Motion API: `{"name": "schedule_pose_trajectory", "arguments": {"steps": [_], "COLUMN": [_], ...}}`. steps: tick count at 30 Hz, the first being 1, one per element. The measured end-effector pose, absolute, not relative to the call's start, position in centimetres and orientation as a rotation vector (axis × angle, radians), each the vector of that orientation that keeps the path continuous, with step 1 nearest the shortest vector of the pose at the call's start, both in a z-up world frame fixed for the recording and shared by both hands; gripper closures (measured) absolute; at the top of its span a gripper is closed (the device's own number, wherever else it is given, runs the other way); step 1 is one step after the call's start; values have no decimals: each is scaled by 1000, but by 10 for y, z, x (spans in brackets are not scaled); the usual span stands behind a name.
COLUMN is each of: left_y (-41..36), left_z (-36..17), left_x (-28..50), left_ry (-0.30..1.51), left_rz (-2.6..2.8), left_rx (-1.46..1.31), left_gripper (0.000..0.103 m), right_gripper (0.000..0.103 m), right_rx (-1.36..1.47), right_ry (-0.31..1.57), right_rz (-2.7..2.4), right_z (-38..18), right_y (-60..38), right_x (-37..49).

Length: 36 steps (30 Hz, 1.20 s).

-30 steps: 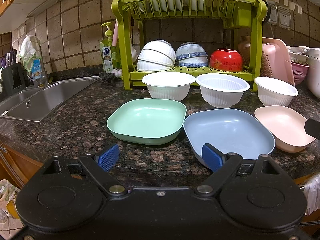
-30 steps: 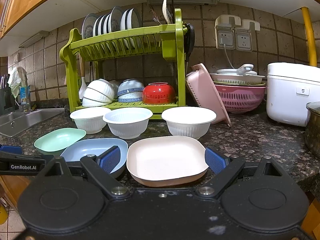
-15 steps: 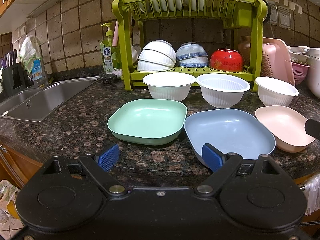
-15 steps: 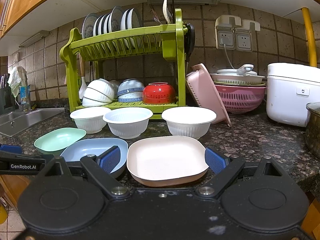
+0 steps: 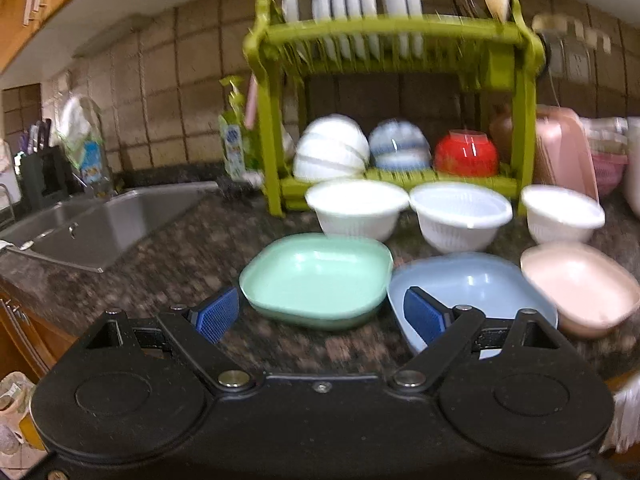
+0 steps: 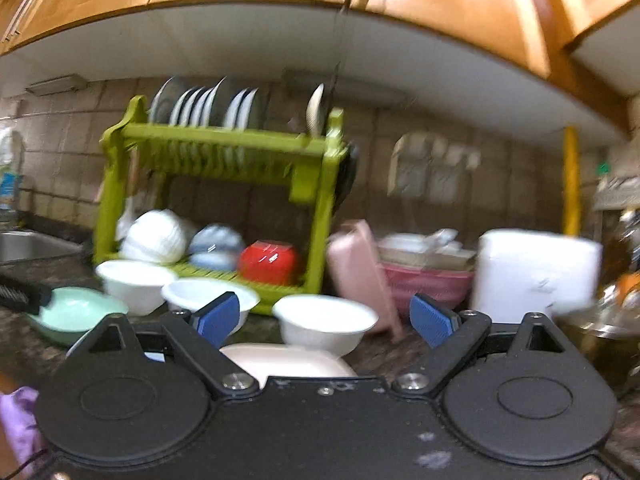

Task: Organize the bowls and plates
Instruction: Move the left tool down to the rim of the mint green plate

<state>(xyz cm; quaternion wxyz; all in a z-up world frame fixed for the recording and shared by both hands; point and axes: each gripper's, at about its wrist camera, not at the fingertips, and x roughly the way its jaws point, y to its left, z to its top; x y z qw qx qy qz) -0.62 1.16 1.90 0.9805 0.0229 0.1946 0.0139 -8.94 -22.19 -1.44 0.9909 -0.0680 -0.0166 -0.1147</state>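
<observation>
Three shallow square plates lie in a row on the counter: green plate (image 5: 316, 280), blue plate (image 5: 472, 292), pink plate (image 5: 580, 284). Behind them stand three white ribbed bowls (image 5: 356, 208) (image 5: 460, 214) (image 5: 562, 216). My left gripper (image 5: 320, 314) is open, just short of the green plate's near rim, its right finger over the blue plate. My right gripper (image 6: 326, 316) is open and raised, with the pink plate (image 6: 280, 358) below it and a white bowl (image 6: 324, 320) beyond. Both views are blurred.
A green two-tier dish rack (image 5: 392, 40) holds upright plates on top, with white, blue-patterned and red bowls (image 5: 466, 154) below. A steel sink (image 5: 100, 224) lies left. A pink tray (image 6: 360, 272), pink colander (image 6: 424, 280), white rice cooker (image 6: 532, 272) and metal pot (image 6: 608, 332) stand right.
The left gripper has moved forward to the green plate. The right gripper has lifted and tilted upward, so the pink plate has dropped low in its view and the cabinets show.
</observation>
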Motion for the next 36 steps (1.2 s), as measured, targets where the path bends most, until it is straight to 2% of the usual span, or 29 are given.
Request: {"name": "schedule_pose_trajectory", "arguments": {"steps": [5, 9, 15, 20, 27, 29, 33, 36], "left_y": [26, 34, 49, 60, 70, 73, 79, 85], "left_z": [47, 71, 97, 109, 100, 91, 69, 58], "left_x": [-9, -2, 28, 56, 90, 94, 106, 115], "left_ry": [283, 221, 214, 264, 369, 393, 491, 552], "left_rz": [73, 106, 151, 155, 131, 132, 87, 62], "left_rx": [15, 37, 19, -10, -12, -5, 17, -4], "left_gripper": [12, 12, 12, 12, 13, 13, 16, 18], "right_gripper": [5, 17, 20, 20, 20, 27, 30, 37], "right_rx": [-118, 14, 66, 68, 82, 92, 161, 231], "right_ry": [24, 95, 148, 221, 336, 378, 537, 630], "right_rz": [-194, -79, 73, 240, 347, 349, 373, 390], "right_z": [-1, 18, 55, 78, 77, 73, 60, 51], "right_y": [-224, -233, -223, -198, -166, -161, -155, -154], "right_x": [-80, -64, -36, -4, 51, 67, 104, 131]}}
